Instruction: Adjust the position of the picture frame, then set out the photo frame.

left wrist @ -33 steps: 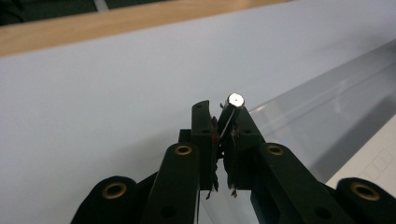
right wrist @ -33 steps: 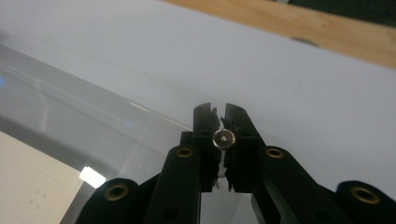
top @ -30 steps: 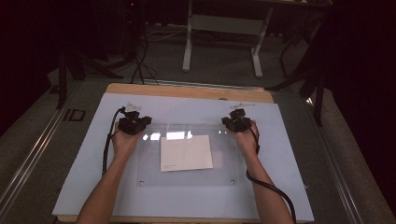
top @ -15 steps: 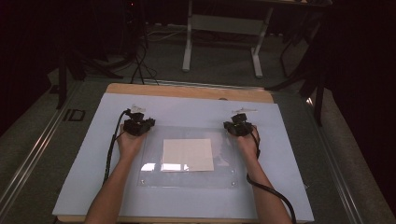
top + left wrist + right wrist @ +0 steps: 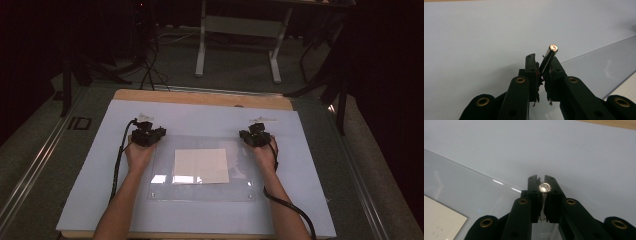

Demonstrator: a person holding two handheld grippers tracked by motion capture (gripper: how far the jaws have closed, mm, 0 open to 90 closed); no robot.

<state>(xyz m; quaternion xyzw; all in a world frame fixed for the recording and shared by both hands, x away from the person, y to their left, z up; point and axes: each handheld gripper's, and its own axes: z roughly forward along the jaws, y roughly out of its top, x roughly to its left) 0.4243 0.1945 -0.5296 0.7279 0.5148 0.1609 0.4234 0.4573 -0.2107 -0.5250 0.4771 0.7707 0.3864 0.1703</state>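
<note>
Bench [image 5: 90,200] carries a clear acrylic sheet [image 5: 200,190] with a white paper [image 5: 201,165] under it, between the 2 grippers. Left gripper [image 5: 146,134] sits at the sheet's far left corner; its jaws have just been opening a little, yet they pinch a metal standoff pin [image 5: 549,58], tilted right. Right gripper [image 5: 256,136] at the far right corner is pressed together on a second pin [image 5: 544,187], end-on between its jaws.

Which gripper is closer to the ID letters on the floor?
Left. The left gripper, gripping a pin, is just right of the ID letters; the right gripper, with its pin, is across the clear plate.
</note>
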